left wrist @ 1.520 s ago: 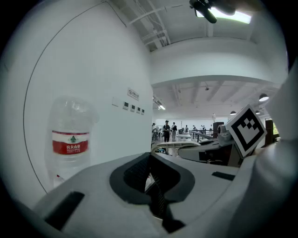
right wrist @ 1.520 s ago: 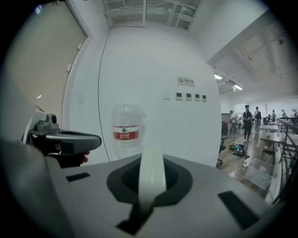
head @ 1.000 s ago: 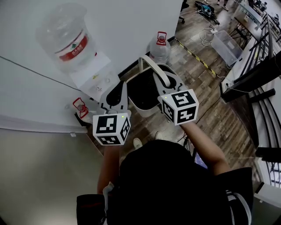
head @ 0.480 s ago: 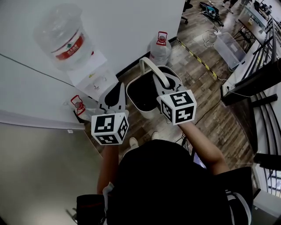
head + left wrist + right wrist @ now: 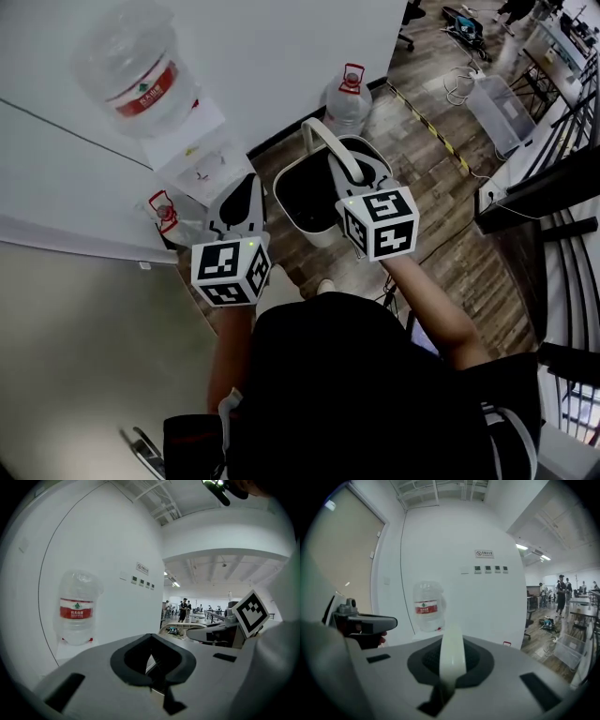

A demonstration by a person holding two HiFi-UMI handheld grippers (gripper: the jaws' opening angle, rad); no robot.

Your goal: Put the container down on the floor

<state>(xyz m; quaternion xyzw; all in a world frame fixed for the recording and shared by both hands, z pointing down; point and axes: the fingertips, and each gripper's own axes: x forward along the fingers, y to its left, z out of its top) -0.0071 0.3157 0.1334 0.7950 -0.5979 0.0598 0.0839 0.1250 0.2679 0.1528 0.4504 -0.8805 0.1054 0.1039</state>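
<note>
At left, water bottle (image 5: 141, 75) inverted on dispenser (image 5: 202, 164). Next, left gripper (image 5: 246, 183): jaws pressed together, empty, just beside container (image 5: 314, 230). Container: white, open-topped, hung over wood floor (image 5: 450, 225). At right, right gripper (image 5: 356, 169): jaws clamped on container's arched handle (image 5: 321, 141).

Grey left gripper (image 5: 246, 186) and right gripper (image 5: 343, 169), white black-marked cubes (image 5: 232, 272) (image 5: 380, 223); black short-sleeved top (image 5: 356, 394).

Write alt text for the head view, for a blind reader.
The right hand-held gripper is shut on the handle of a cream container over a wooden floor. The left hand-held gripper, shut and empty, is near a water dispenser.
</note>
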